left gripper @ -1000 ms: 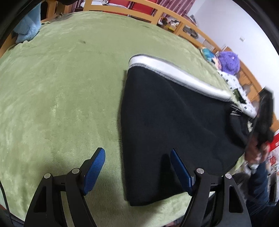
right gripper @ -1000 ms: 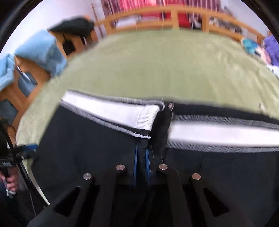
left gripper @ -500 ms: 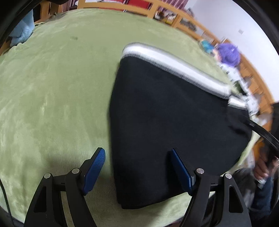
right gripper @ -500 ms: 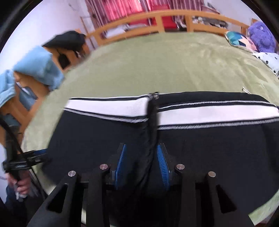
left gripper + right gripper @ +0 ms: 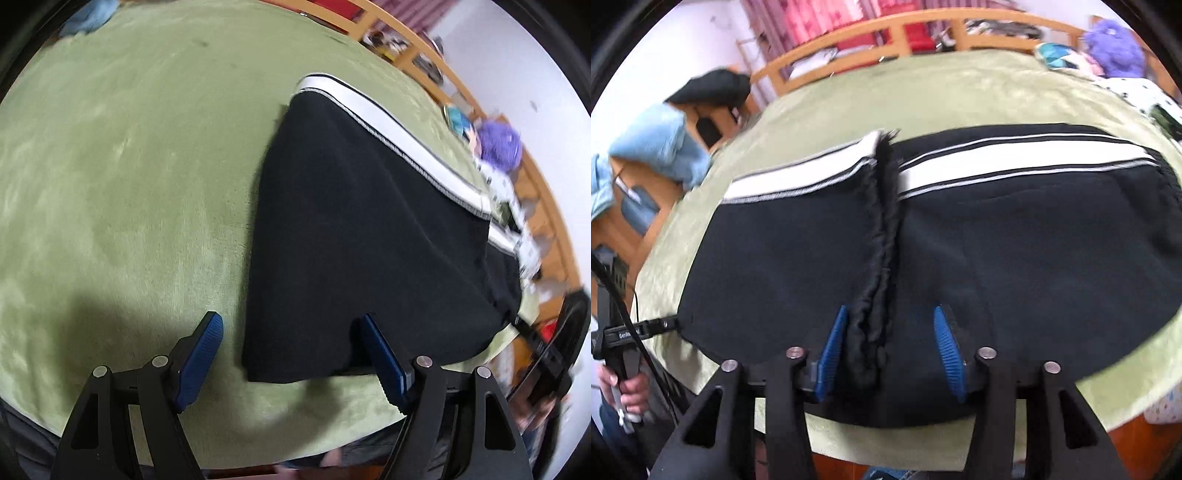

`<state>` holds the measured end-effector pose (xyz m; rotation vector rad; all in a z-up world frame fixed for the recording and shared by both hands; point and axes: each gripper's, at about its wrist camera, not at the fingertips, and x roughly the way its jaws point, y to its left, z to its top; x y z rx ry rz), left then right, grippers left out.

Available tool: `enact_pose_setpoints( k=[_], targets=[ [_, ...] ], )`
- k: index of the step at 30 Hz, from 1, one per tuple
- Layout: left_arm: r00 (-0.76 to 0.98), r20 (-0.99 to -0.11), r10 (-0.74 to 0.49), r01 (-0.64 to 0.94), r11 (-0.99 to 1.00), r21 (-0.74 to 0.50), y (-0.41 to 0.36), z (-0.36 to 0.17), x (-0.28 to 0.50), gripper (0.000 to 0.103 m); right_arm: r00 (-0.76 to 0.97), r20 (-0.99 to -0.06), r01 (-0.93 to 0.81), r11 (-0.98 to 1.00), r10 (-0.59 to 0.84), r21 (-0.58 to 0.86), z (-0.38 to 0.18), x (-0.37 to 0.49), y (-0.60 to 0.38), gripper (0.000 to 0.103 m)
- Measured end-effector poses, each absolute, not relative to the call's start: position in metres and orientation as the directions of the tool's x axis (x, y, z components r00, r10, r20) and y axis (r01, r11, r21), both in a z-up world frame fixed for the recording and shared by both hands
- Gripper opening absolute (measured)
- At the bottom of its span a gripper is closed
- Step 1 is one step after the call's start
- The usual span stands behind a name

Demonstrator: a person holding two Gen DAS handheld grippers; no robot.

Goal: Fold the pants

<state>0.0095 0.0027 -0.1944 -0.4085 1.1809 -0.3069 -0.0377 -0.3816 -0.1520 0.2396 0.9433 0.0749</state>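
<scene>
Pants (image 5: 997, 251): black with white stripe, flat on green blanket (image 5: 129, 166) | left gripper (image 5: 291, 354): fingers spread, holding nothing, straddling near pants corner | right gripper (image 5: 890, 347): fingers spread, released, flanking raised fold ridge (image 5: 879, 258)

Both wrist views low, near, sharing black pants (image 5: 369, 236) on green blanket (image 5: 129, 166)

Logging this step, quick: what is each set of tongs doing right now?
Left tongs: open, holding nothing, above the pants corner.
Right tongs: open, holding nothing; a ridge of the pants lies between the fingers.
</scene>
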Motion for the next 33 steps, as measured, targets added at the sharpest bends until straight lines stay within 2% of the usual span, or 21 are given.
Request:
enact_pose_setpoints(
  k=[4, 8, 11, 13, 15, 17, 23, 33],
  targets=[
    [0.380, -0.781, -0.496, -0.031, 0.837, -0.546, 0.010, -0.203, 0.011, 0.076, 0.620, -0.775, 0.117, 0.963, 0.118, 0.241, -0.143, -0.056, -0.396, 0.054],
    [0.381, -0.794, -0.474, -0.010, 0.857, -0.516, -0.008, -0.202, 0.020, 0.075, 0.625, -0.780, 0.172, 0.979, -0.022, 0.111, -0.137, -0.069, -0.398, 0.054],
    [0.388, -0.823, -0.415, -0.018, 0.889, -0.457, -0.015, -0.199, 0.021, 0.056, 0.632, -0.774, 0.205, 0.972, -0.040, 0.117, -0.136, -0.080, -0.408, 0.052],
    [0.395, -0.818, -0.418, -0.021, 0.886, -0.463, -0.010, -0.193, 0.018, 0.030, 0.624, -0.781, 0.207, 0.969, -0.023, 0.138, -0.134, -0.082, -0.413, 0.048],
    [0.418, -0.778, -0.469, -0.018, 0.852, -0.523, 0.004, -0.180, 0.014, 0.020, 0.621, -0.783, 0.217, 0.965, -0.019, 0.149, -0.131, -0.085, -0.420, 0.048],
    [0.433, -0.757, -0.489, 0.005, 0.842, -0.540, 0.008, -0.164, 0.012, 0.018, 0.621, -0.784, 0.214, 0.965, -0.015, 0.151, -0.128, -0.087, -0.425, 0.048],
    [0.518, -0.728, -0.450, 0.137, 0.883, -0.449, -0.025, -0.086, 0.004, 0.018, 0.639, -0.768, 0.248, 0.956, -0.042, 0.154, -0.112, -0.098, -0.447, 0.048],
    [0.575, -0.674, -0.465, 0.338, 0.884, -0.322, -0.124, 0.025, 0.013, 0.018, 0.633, -0.765, 0.323, 0.939, -0.118, 0.122, -0.093, -0.117, -0.500, 0.048]
  ],
)
